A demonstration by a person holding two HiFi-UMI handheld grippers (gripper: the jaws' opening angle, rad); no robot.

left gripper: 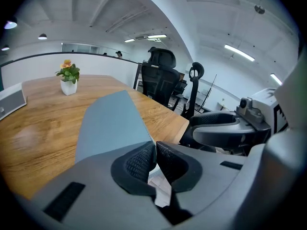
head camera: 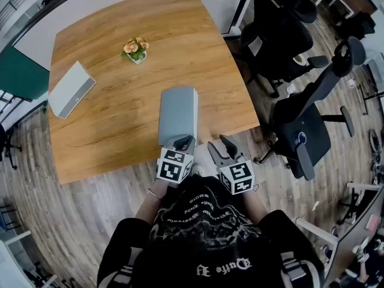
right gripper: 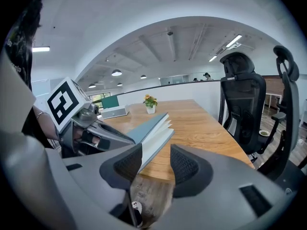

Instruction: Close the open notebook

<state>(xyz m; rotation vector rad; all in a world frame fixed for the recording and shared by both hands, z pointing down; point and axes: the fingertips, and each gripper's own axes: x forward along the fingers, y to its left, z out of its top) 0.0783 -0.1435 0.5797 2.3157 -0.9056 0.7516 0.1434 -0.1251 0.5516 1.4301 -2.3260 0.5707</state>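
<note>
Found notebook (head camera: 177, 116) at near table (head camera: 108, 131) edge part-closed, cover pinched in left gripper (head camera: 184, 141); right gripper (head camera: 219, 144) wide, empty. Remains to flatten.

We see a wooden table (head camera: 120, 119). A grey notebook (head camera: 178, 116) lies just past our left gripper (head camera: 185, 141); farther off sit a flower pot (head camera: 136, 49) and a pale box (head camera: 71, 89).

The left gripper (head camera: 185, 141) is pointing toward 12 o'clock and tilting downward, its jaws pinching the notebook cover (head camera: 178, 113), while the right gripper (head camera: 220, 144), at its 3 o'clock, is hovering with jaws apart, gripping nothing.
</note>
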